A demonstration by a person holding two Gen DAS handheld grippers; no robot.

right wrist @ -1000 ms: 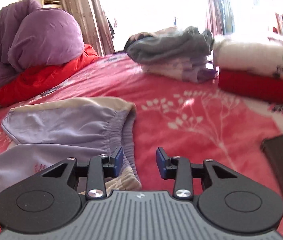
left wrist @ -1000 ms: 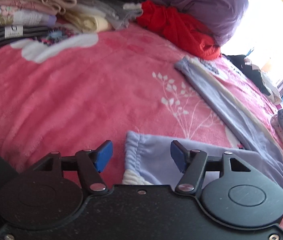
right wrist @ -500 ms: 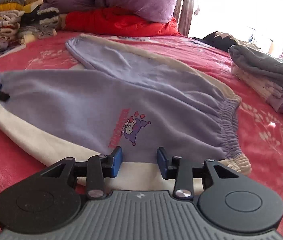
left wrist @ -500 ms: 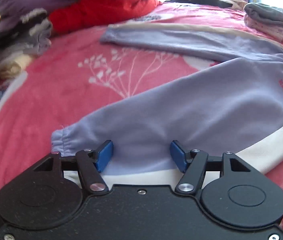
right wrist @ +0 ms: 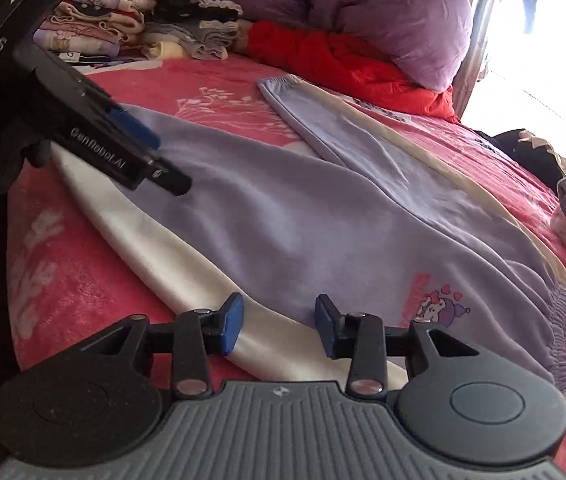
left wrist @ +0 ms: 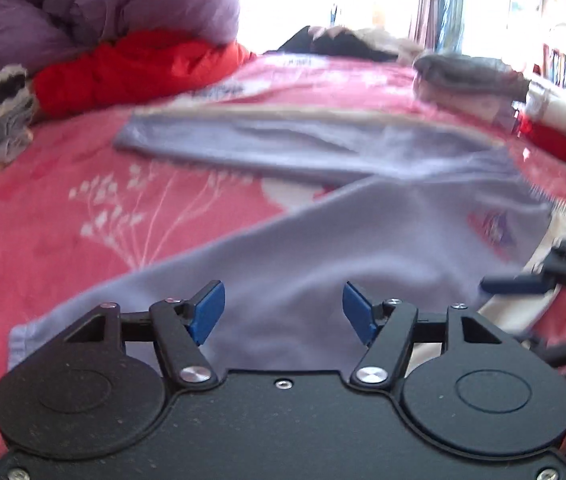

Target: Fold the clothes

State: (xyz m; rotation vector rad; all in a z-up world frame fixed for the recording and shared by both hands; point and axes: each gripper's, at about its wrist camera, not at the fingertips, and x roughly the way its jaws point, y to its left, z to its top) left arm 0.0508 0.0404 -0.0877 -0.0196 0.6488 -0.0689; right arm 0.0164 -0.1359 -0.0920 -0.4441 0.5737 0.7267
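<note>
Lavender trousers [left wrist: 323,248] with cream side stripes lie spread flat on the pink bed, legs apart in a V; they also show in the right wrist view [right wrist: 303,216], with a cartoon print near the waistband. My left gripper [left wrist: 283,312] is open and empty, just above the near leg close to its cuff. It also shows in the right wrist view [right wrist: 151,152]. My right gripper [right wrist: 277,326] is open and empty over the cream stripe of the near leg, towards the waist. It also shows at the right edge of the left wrist view [left wrist: 523,284].
The pink floral blanket [left wrist: 83,220] covers the bed. A red garment [right wrist: 343,60] and a purple duvet [right wrist: 383,12] lie at the back. Stacks of folded clothes [right wrist: 103,28] stand at the far left, and a grey folded pile [left wrist: 467,80] at the right.
Both grippers have swung round and shifted along the near trouser leg. The left one has moved away from the cuff, and each gripper has come into the other's view. Both stay open.
</note>
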